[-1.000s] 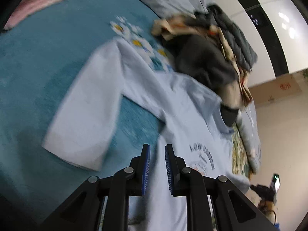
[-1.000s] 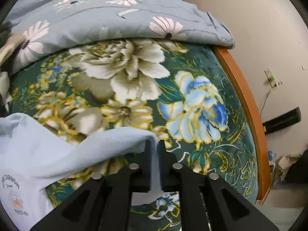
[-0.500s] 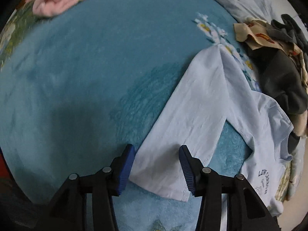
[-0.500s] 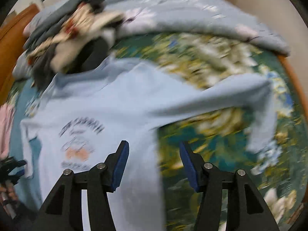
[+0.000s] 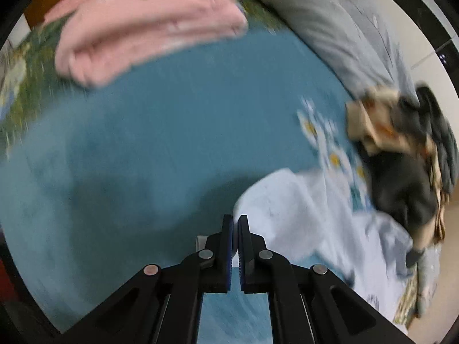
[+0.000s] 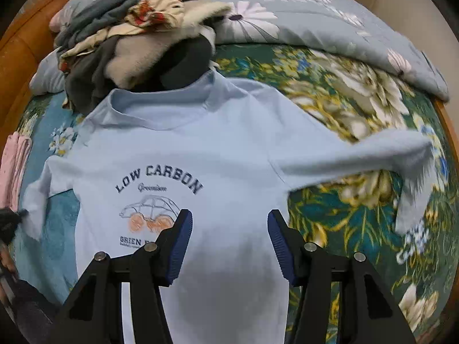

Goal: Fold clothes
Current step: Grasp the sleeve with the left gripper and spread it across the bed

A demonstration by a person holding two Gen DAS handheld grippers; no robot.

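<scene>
A light blue long-sleeved shirt (image 6: 218, 154) printed "LOW CARBON" lies face up on the bed, collar toward the clothes pile. Its right sleeve (image 6: 373, 154) stretches out over the floral cover with the cuff hanging down. My right gripper (image 6: 228, 223) is open above the shirt's chest, holding nothing. In the left wrist view, my left gripper (image 5: 234, 223) is shut on the cuff of the shirt's left sleeve (image 5: 287, 209), which rises off the teal blanket (image 5: 157, 143).
A pile of unfolded clothes (image 6: 143, 28) lies behind the collar and shows in the left wrist view (image 5: 401, 149). A folded pink garment (image 5: 149, 25) lies at the far left. A grey floral quilt (image 6: 330, 25) lies at the back. The wooden bed frame (image 6: 17, 46) borders the bed.
My left gripper has closed on the left sleeve cuff and lifted it. My right gripper let go of the right sleeve, opened, and moved over the chest.
</scene>
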